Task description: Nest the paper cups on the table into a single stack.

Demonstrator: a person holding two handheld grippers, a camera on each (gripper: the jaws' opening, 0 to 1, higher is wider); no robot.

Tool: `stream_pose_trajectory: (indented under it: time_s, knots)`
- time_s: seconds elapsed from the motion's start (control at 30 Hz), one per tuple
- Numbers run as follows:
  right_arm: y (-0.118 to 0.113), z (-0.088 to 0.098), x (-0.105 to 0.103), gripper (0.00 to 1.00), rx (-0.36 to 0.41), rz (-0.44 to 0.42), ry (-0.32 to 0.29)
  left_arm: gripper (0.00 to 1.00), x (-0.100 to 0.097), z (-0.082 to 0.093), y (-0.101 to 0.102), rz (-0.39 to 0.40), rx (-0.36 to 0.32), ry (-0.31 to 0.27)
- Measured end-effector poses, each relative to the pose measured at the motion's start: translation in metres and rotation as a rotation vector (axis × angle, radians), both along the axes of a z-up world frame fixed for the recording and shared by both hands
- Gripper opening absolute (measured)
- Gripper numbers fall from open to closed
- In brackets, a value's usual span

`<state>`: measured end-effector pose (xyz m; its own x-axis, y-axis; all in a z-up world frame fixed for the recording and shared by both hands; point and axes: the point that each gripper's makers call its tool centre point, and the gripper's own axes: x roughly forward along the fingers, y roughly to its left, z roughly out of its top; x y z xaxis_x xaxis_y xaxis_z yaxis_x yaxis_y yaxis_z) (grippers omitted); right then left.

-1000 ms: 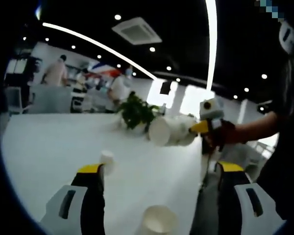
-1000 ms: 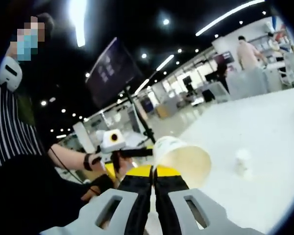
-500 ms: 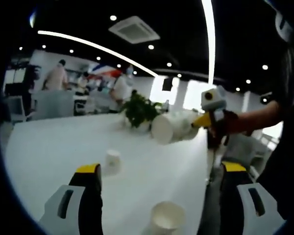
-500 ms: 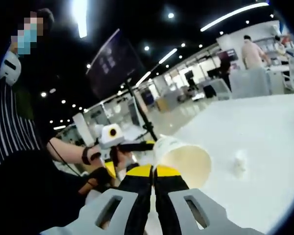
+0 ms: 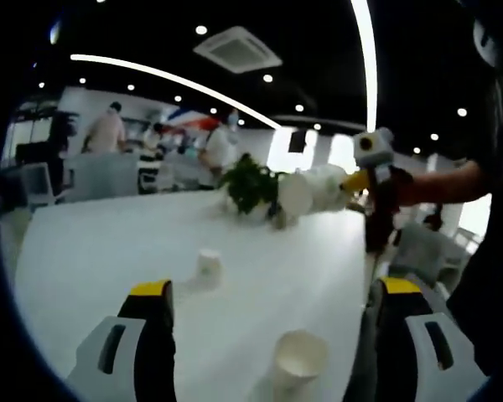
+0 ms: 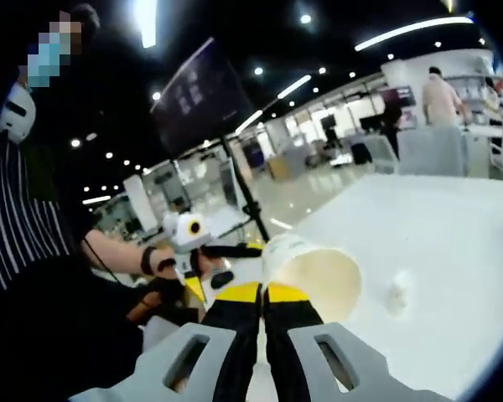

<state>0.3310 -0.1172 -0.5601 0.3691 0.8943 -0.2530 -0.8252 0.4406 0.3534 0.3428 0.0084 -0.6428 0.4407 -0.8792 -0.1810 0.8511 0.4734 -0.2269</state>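
Note:
In the left gripper view my left gripper [image 5: 275,289] is open, with nothing between its wide-apart yellow-tipped jaws. Just beyond them a white paper cup [image 5: 300,358] stands mouth up on the white table [image 5: 109,251]. A smaller-looking cup [image 5: 208,264] sits upside down farther off. My right gripper [image 5: 349,182] comes in from the right, shut on a short stack of nested cups [image 5: 308,191] held sideways above the table. In the right gripper view my right gripper [image 6: 262,291] is shut on that stack's wall [image 6: 312,270], and the left gripper [image 6: 220,268] hangs to the left in a hand.
A potted green plant [image 5: 250,184] stands on the table behind the held stack. The far cup [image 6: 397,293] lies out on the table's open white surface. People stand at desks in the background [image 5: 109,134]. A person's sleeve and body are close by [image 6: 33,251].
Both views shifted with the hands. In the left gripper view the held stack now looks smaller and farther away, higher toward the plant. Both grippers keep their states.

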Motion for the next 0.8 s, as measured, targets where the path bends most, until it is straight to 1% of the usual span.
stream_pose_trajectory:
  time_s: [0.1,0.13,0.17,0.2,0.23,0.27,0.3,0.33,0.37,0.4,0.47,0.53,0.57,0.63,0.73,0.77,0.8]
  knots:
    - [-0.001,0.008,0.001,0.0,-0.027,0.016,-0.015,0.98,-0.001,0.001,0.004,0.015,-0.009,0.0]
    - [-0.001,0.01,0.001,0.0,-0.055,0.025,-0.025,0.98,-0.001,0.001,0.006,0.022,-0.01,0.0]
    - [-0.003,0.01,0.001,0.0,-0.09,0.033,-0.035,0.98,-0.001,0.0,0.007,0.026,-0.009,0.001]
    - [-0.006,0.007,0.001,0.0,-0.17,0.053,-0.053,0.98,-0.001,0.0,0.009,0.03,-0.012,0.002]
    - [-0.007,0.006,0.001,0.0,-0.226,0.067,-0.072,0.98,-0.001,-0.001,0.01,0.033,-0.013,0.002]
    - [-0.004,0.014,0.003,0.0,-0.242,0.09,-0.136,0.98,-0.002,0.0,0.011,0.037,-0.014,0.003]
    - [0.0,0.019,0.002,0.0,-0.22,0.1,-0.145,0.98,-0.003,0.0,0.012,0.037,-0.014,0.003]
    - [0.001,0.022,0.001,0.0,-0.201,0.099,-0.109,0.98,-0.003,0.0,0.012,0.039,-0.013,0.004]
    - [0.002,0.022,0.001,0.0,-0.211,0.102,-0.1,0.98,-0.004,-0.001,0.014,0.041,-0.013,0.003]
    - [0.003,0.021,0.0,0.0,-0.24,0.124,-0.128,0.98,-0.004,-0.002,0.014,0.044,-0.012,0.006]
    - [0.006,0.02,-0.002,0.0,-0.266,0.137,-0.126,0.98,-0.005,-0.004,0.017,0.047,-0.013,0.009]
    - [0.011,0.02,-0.006,0.0,-0.287,0.165,-0.138,0.98,-0.006,-0.005,0.019,0.048,-0.01,0.008]
    - [0.015,0.018,-0.01,0.0,-0.32,0.207,-0.153,0.98,-0.006,-0.006,0.02,0.048,-0.008,0.009]
    - [0.02,0.023,-0.014,0.0,-0.304,0.228,-0.137,0.98,-0.008,-0.008,0.021,0.05,-0.003,0.016]
    - [0.024,0.027,-0.017,0.0,-0.337,0.273,-0.142,0.98,-0.011,-0.013,0.024,0.057,-0.013,0.03]
    - [0.024,0.026,-0.019,0.0,-0.381,0.301,-0.153,0.98,-0.012,-0.014,0.024,0.057,-0.013,0.03]
    - [0.025,0.026,-0.02,0.0,-0.398,0.315,-0.168,0.98,-0.012,-0.015,0.024,0.059,-0.012,0.029]
